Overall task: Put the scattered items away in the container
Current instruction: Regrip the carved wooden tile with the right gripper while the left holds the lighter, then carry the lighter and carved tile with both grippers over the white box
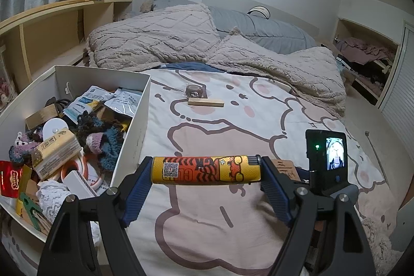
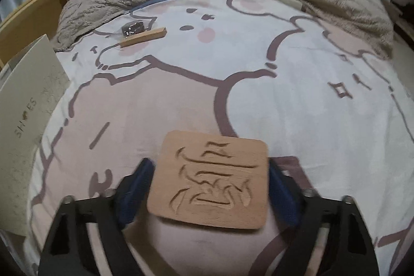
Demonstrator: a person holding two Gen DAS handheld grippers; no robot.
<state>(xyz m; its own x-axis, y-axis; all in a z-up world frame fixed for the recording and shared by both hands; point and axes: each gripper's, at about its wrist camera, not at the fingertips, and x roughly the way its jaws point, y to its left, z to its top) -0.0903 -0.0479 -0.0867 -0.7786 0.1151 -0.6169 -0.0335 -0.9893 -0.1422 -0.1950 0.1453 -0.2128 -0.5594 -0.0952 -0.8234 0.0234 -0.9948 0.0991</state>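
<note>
- Left tool (image 1: pixel 207 172) is clamped end to end on the yellow-and-orange printed lighter (image 1: pixel 207 170), held above the cartoon-print bedsheet (image 1: pixel 207 126); it should swing left over the open white cardboard box (image 1: pixel 141 107), already crowded, and let go low.
- Brown tape roll (image 1: pixel 196 91) and pale wooden stick (image 1: pixel 205 102) lie touching, far up the bed.
- Right tool (image 2: pixel 211 180) grips the carved wooden square plaque (image 2: pixel 211 180) by its side edges; it should be kept level.
</note>
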